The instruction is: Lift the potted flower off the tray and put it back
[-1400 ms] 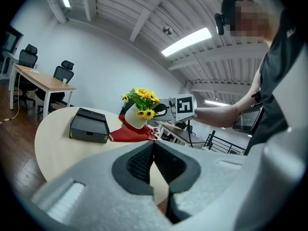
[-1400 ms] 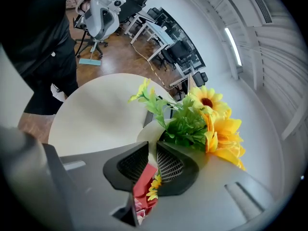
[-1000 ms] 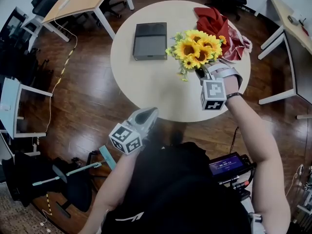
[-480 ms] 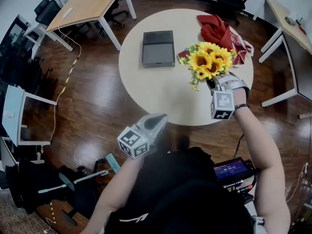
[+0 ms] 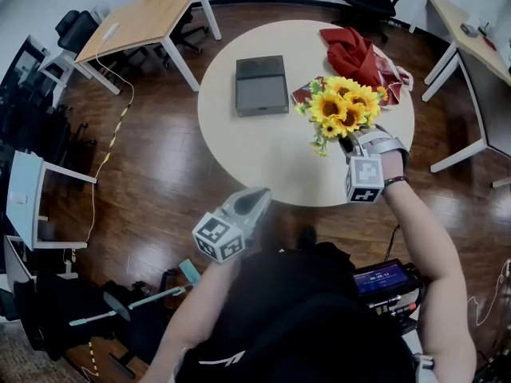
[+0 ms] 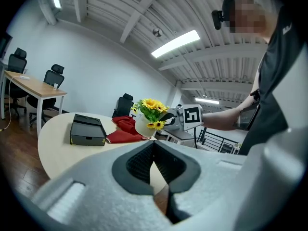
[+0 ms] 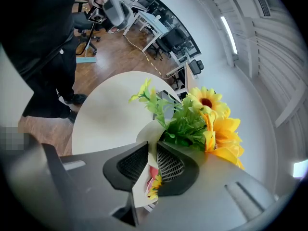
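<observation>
Hanging clear of the round tabletop (image 5: pixel 239 142), the potted flower (image 5: pixel 343 108) is held over its near right part, well apart from the dark tray (image 5: pixel 261 84) that lies on the far left part. A bunch of yellow sunflowers and green leaves is seen above a small white pot (image 6: pixel 143 124), which appears tilted in the left gripper view. The pot is taken by 1 side only. Its thin white wall is pinched at the rim between the 2 jaws of the right gripper (image 7: pixel 151 165), with 1 jaw on each face of it.

The load is judged to be light, since it is carried by a rim pinch alone. It is also judged top-heavy, the blooms being spread wider than the pot. The wall looks thin and could be bent, or let slip, if it were squeezed harder or swung. A hold on the rim wall is thought sound enough for a slow carry. The petals and leaves are soft and are best not taken hold of. For the return, the base would need to be levelled before it is set on the tray, or the pot could be tipped over.

A red cloth (image 5: pixel 351 50) is spread on the far right part of the tabletop, behind the flowers. The left gripper (image 5: pixel 257 199) is held by the tabletop's near edge, its jaws pressed together on nothing.
</observation>
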Tool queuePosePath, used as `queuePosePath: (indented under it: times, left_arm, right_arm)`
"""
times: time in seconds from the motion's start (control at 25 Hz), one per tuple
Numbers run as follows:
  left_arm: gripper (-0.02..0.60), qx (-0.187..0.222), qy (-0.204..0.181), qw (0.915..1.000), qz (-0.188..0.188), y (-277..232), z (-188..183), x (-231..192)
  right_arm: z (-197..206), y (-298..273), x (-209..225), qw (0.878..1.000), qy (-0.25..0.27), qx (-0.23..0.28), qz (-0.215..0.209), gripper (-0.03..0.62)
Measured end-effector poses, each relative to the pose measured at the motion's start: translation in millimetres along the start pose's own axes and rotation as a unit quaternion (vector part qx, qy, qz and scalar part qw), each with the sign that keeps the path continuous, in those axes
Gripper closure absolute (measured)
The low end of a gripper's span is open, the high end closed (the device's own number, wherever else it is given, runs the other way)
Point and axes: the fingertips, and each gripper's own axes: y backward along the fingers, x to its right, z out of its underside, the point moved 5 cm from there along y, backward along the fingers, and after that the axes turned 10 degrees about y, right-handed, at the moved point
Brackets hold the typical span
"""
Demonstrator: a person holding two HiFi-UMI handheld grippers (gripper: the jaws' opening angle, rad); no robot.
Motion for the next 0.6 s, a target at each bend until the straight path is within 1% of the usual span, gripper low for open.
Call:
queuePosePath:
  times: [0.2, 0.6]
  left_arm:
    - [0.577, 0.009, 0.006, 0.9999, 0.009, -4, 3, -1]
    - [0.577, 0.005, 0.010, 0.9999, 0.010, -11, 2, -8]
  right_arm:
    - [5, 0, -7, 1.000, -0.003, -0.007, 0.007, 0.539]
    - [9, 2, -5, 1.000, -0.002, -0.016, 0.011, 0.539]
